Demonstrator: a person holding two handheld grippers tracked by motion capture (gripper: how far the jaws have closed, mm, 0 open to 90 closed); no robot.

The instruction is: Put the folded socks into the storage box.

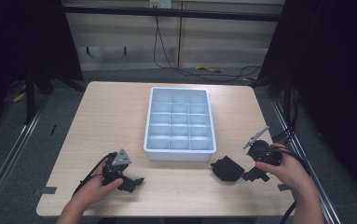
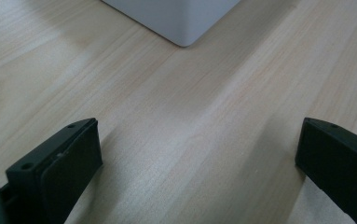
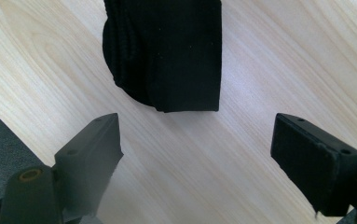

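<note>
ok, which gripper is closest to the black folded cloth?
The right gripper: its open fingers sit just right of the black folded fabric piece, without touching it. The left gripper rests far across the light wooden table, fingers open on bare wood.

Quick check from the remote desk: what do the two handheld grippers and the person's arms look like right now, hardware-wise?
Both are black. The left gripper carries a grey three-cornered plate on top and trails a dark cable. The right gripper also bears a grey plate and trails a black cable. In the gripper views the jaws are blocky black pads with small screw holes. The forearms are bare, with no sleeves in view.
</note>
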